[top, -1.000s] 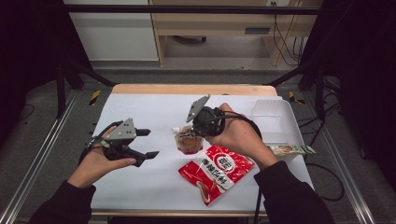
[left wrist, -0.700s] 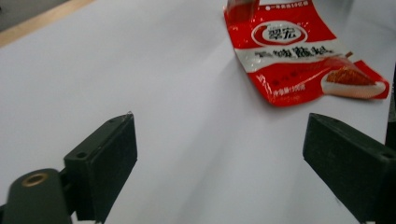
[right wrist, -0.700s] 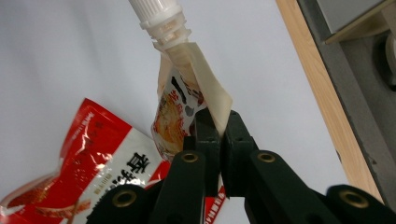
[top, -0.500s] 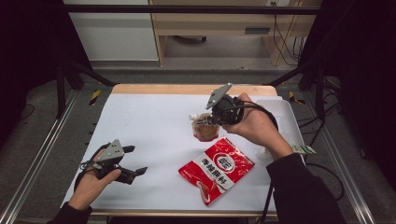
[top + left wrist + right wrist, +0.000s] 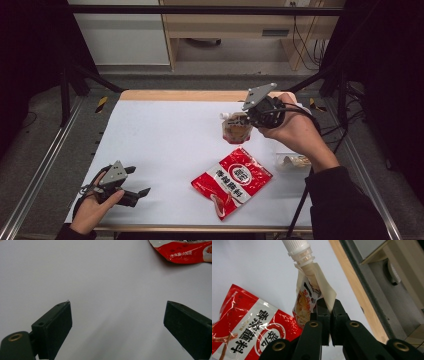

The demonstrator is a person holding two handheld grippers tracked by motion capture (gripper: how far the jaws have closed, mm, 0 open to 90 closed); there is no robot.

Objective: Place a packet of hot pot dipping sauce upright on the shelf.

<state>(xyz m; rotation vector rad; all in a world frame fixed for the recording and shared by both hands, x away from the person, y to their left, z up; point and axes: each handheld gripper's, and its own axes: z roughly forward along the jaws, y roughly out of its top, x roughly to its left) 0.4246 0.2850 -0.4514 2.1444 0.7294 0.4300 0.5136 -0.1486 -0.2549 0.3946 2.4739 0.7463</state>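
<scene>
My right gripper [image 5: 246, 121] is shut on the edge of a small spouted pouch [image 5: 236, 131] and holds it lifted over the far right part of the white table [image 5: 165, 135]. In the right gripper view the jaws pinch the pouch [image 5: 308, 302] at its side seam, its white cap [image 5: 297, 248] pointing away. A red and white sachet [image 5: 232, 181] lies flat on the table below the pouch, also the red sachet [image 5: 244, 322] and its corner [image 5: 185, 251]. My left gripper [image 5: 139, 181] rests low at the near left; its jaws have just been opening and stand open with nothing between them.
A clear packet [image 5: 295, 161] lies at the table's right edge beside the right forearm. A wooden strip [image 5: 185, 95] borders the far edge. Metal rails [image 5: 40, 170] run along the left side. Shelving stands beyond the table.
The right hand carried the pouch to the right and away from the red sachet, a little higher. The left hand sank toward the near left of the table.
</scene>
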